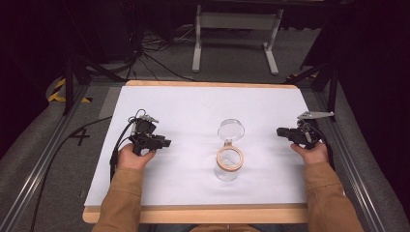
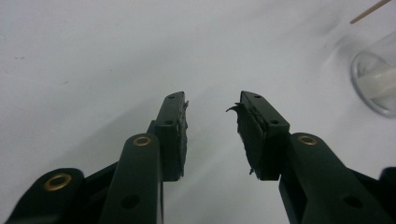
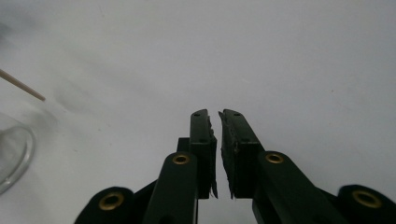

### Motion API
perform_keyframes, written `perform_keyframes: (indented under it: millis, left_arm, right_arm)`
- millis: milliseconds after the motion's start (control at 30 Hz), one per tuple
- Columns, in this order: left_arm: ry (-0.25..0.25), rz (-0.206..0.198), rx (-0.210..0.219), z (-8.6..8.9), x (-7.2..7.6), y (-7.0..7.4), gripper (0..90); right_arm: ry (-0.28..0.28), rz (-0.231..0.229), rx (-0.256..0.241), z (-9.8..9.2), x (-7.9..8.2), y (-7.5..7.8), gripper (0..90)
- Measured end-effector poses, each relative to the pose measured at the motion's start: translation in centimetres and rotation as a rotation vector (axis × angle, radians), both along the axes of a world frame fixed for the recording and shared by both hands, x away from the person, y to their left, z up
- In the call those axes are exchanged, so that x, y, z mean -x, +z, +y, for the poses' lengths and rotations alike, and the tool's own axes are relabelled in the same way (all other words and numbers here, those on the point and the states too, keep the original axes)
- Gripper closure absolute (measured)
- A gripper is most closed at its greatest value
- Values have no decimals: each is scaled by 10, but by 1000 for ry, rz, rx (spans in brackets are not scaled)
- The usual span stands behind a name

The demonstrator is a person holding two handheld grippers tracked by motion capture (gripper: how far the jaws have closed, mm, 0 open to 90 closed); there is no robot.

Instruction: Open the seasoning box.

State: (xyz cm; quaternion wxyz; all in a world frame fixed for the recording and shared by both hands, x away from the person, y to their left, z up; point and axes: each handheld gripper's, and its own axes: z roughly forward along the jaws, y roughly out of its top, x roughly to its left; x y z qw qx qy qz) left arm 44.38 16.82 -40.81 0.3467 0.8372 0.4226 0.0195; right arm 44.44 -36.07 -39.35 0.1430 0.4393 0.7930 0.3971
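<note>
Left gripper (image 2: 210, 109) fingers apart, empty, right gripper (image 3: 215, 114) fingers nearly together, empty, glass jar (image 1: 228, 164) between them

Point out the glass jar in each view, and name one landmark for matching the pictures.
High view: the glass jar stands centre, on the white table cover, between the two grippers.
Left gripper view: its base shows at the right edge.
Right gripper view: its base curves in at the lower left edge.
Shared landmark: the white table cover.

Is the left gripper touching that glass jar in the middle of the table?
Apart. In the high view, bare white table lies between the left gripper and the glass jar; the left gripper view shows its open jaws holding nothing.
</note>
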Motion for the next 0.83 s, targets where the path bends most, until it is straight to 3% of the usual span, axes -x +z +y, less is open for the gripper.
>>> perform_keyframes:
  millis: [300,567,833]
  left_arm:
    - [-12,11,-28,-6,-2,-12,611]
    - [-24,15,-25,-7,-1,-11,610]
    - [-27,0,-7,-8,0,-6,610]
  right_arm:
    - [13,54,63,12,-5,-17,800]
    - [38,76,138,23,-6,-26,785]
    - [53,79,137,25,-5,-25,771]
